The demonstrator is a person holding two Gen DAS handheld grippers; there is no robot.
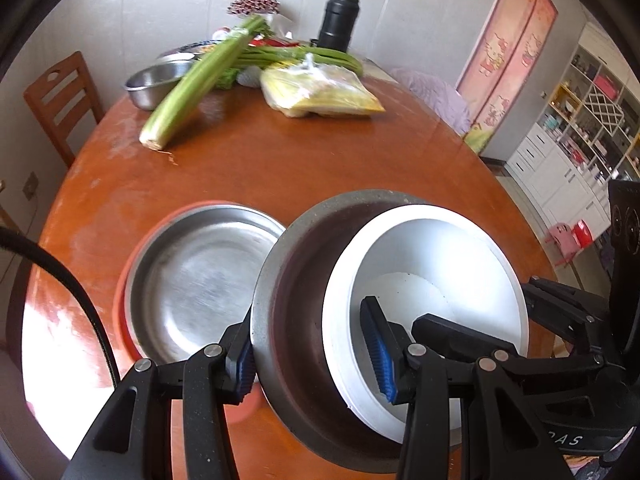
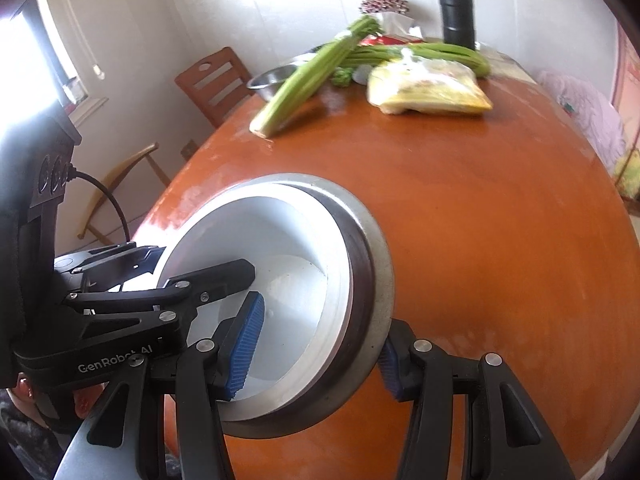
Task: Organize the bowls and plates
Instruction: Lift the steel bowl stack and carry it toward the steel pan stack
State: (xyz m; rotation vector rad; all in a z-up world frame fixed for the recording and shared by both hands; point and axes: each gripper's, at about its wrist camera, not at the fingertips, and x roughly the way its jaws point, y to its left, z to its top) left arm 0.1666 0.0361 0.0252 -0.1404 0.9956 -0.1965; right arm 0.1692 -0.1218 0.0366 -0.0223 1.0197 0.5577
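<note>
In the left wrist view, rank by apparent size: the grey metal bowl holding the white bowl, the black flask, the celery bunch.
1. Grey metal bowl, though nearness exaggerates it
2. Celery bunch
3. Black flask, farthest away

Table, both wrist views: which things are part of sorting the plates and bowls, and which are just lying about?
Job: metal bowl with white bowl nested inside, gripped by left gripper and right gripper; steel plate; far steel bowl.

Lying about: celery, yellow bag, black flask, chair.

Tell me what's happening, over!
Both grippers, left and right, clamped on metal bowl holding white bowl. Steel plate beside. Nothing blocking.
</note>
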